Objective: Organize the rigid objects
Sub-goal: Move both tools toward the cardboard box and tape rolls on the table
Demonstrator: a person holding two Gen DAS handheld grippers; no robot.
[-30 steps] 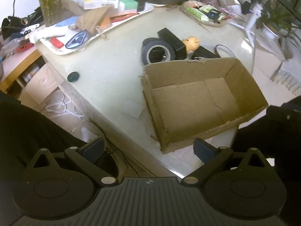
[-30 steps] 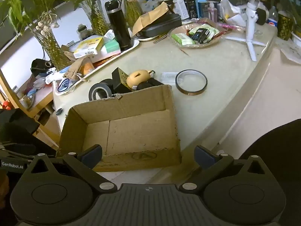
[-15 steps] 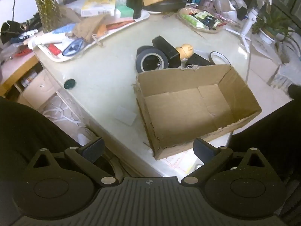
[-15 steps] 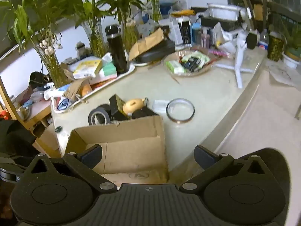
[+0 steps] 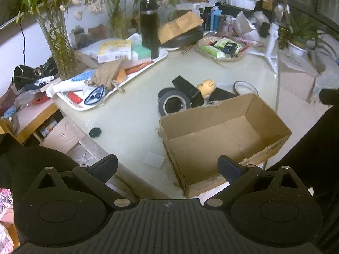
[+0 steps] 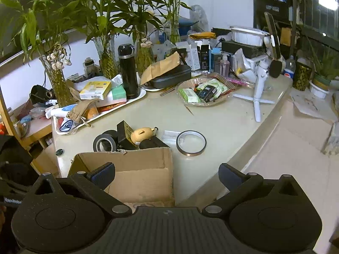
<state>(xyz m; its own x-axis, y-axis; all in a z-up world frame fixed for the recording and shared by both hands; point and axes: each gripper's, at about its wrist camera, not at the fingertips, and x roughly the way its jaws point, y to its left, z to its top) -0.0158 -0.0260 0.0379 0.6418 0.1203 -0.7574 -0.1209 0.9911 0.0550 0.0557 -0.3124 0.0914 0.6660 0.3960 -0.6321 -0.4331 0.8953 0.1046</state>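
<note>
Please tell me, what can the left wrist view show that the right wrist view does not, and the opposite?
Only the left wrist view shows the bare floor of the open brown cardboard box and a white paper square. Only the right wrist view shows a blue-labelled bottle far right. Both show the black tape roll, yellow pig-shaped toy, thin tape ring and tall black flask.

Worktop (image 6: 222, 127): bare stretch through the middle, between the near cluster and the far clutter; passable. Near edge: open cardboard box (image 5: 222, 131), nothing inside, free from above. Just beyond it, crowded together: black tape roll (image 5: 173, 103), black block (image 5: 187, 89), tan pig figure (image 5: 206, 85), thin tape ring (image 6: 191, 142). Far left: loaded tray (image 5: 89, 108), black flask (image 6: 128, 72). Far right: white tripod (image 6: 257, 93).
</note>
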